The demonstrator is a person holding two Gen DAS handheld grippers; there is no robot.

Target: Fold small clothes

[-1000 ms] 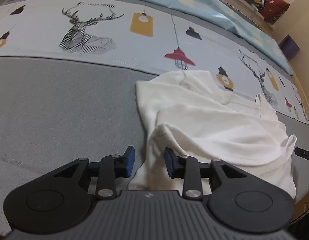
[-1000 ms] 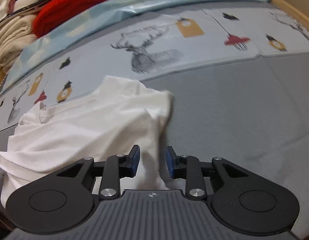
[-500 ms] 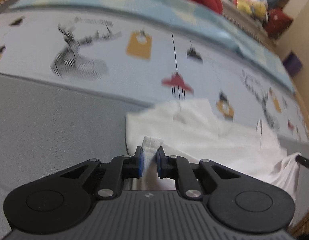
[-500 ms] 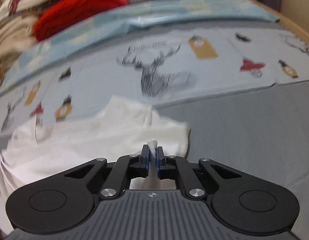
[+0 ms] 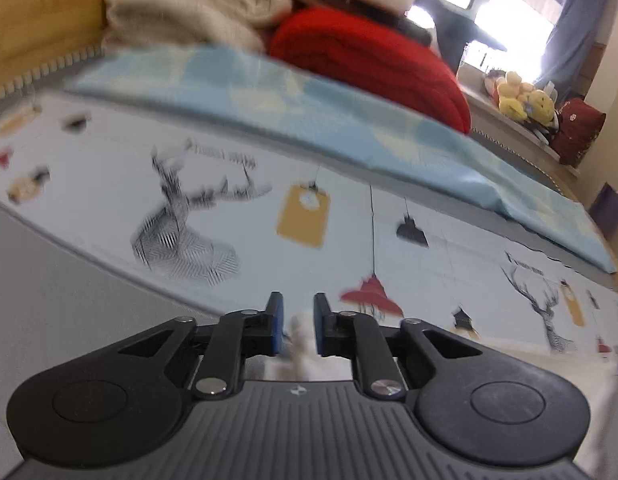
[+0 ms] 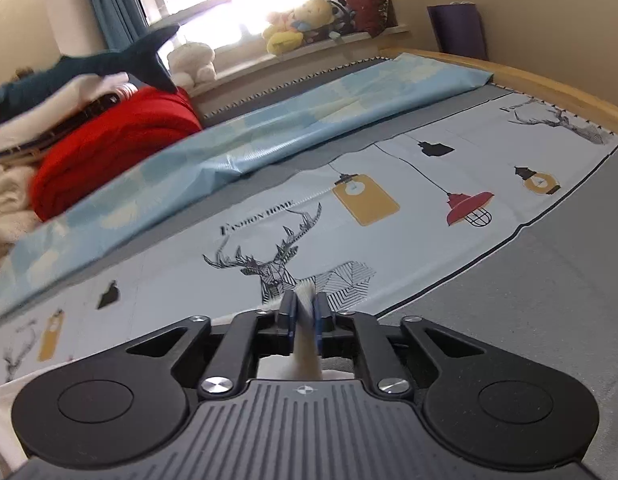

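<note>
Left hand-held gripper [image 5: 296, 330] opening around blurred white garment [image 5: 299, 338], right hand-held gripper [image 6: 303, 316] opening (cloth between pads), rest hidden

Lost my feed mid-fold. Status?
Left tongs opening, white garment loose between pads. Right tongs opening, cloth still between pads. Nothing in the way.

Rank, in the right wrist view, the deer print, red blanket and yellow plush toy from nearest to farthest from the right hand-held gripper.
1. Deer print: on the sheet just beyond the right hand-held gripper.
2. Red blanket: upper left, past the blue cover.
3. Yellow plush toy: on the windowsill at the back.
</note>
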